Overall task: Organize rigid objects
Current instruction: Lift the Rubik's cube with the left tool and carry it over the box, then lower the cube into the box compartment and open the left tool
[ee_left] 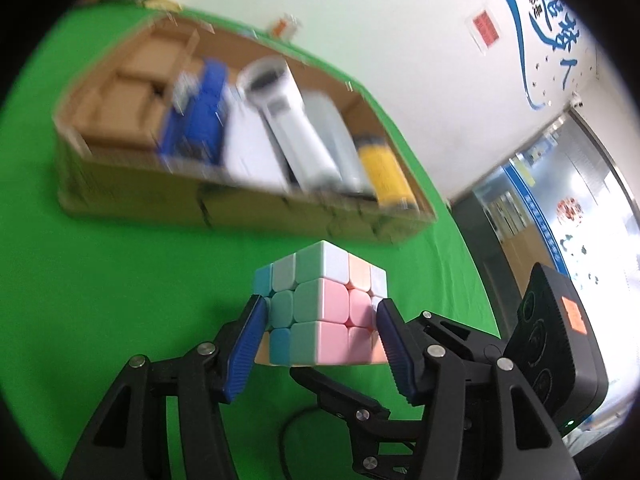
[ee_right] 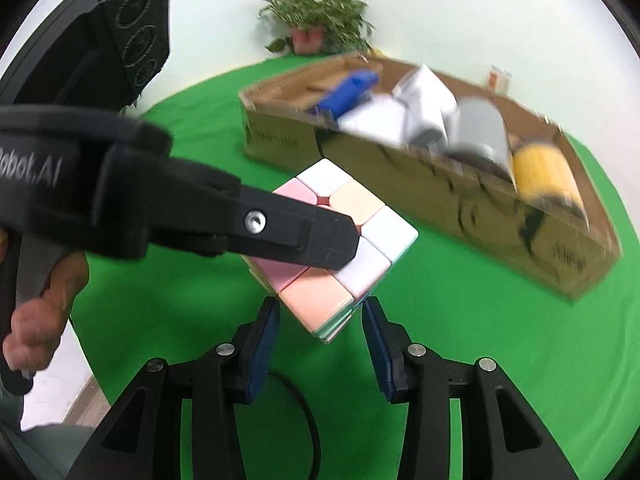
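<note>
The pastel cube (ee_left: pixel 320 304) sits low centre of my left view, clamped in my left gripper (ee_left: pixel 322 344) jaws above the green surface (ee_left: pixel 100 280). My right gripper (ee_right: pixel 320 348) jaws stand narrowly apart just beneath it, not pressing. The cardboard box (ee_left: pixel 224 208) is upper left.

The cube (ee_left: pixel 320 304) has soft squares of pink, mint green, light blue, peach and white. The desk (ee_left: pixel 120 280) is bright green, and the box (ee_left: pixel 240 212) on it is brown, with blue, white, grey and yellow things inside. The fingers (ee_left: pixel 244 356) are black with blue ridged pads.
</note>
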